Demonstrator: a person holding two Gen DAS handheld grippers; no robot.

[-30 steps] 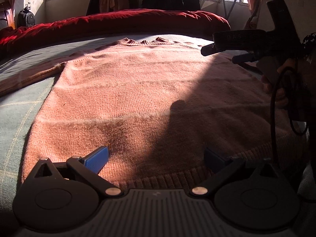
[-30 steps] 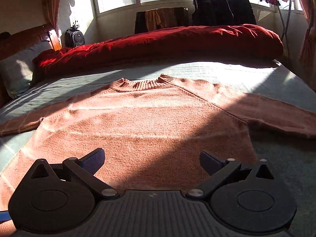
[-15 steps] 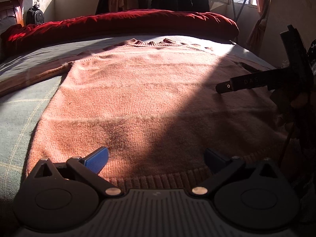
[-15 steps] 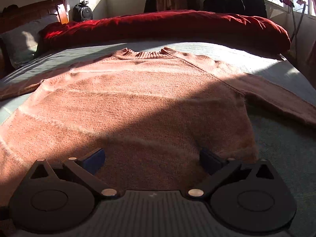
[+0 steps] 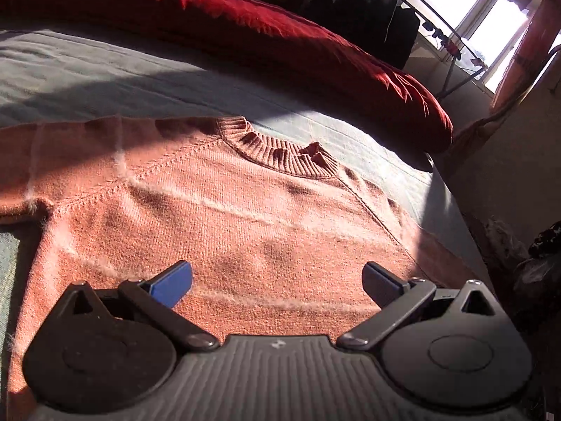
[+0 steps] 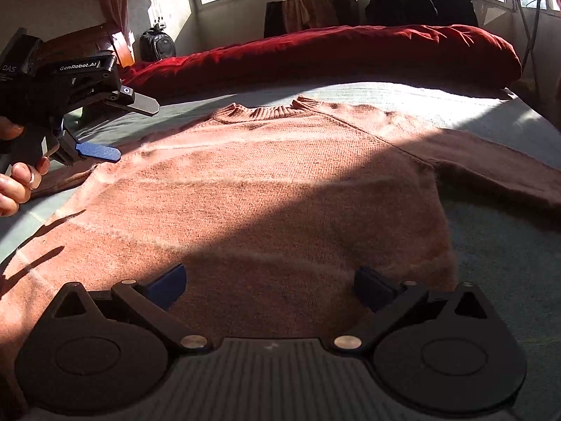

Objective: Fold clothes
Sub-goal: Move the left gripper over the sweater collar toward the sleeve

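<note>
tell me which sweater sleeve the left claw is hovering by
The sleeve stretching toward the headboard side; the left claw hangs open over its shoulder, while the other sleeve lies far across.

The left tongs (image 6: 119, 129) bore "GenRobot.AI" in white on their black top bar, and "DAS" on the housing behind.

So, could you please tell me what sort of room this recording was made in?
It looks like a bedroom in a home. A pink sweater lies spread flat on a bed, a red quilt is bunched along the far side, and dark clothes hang on a drying rack by the windows.
</note>
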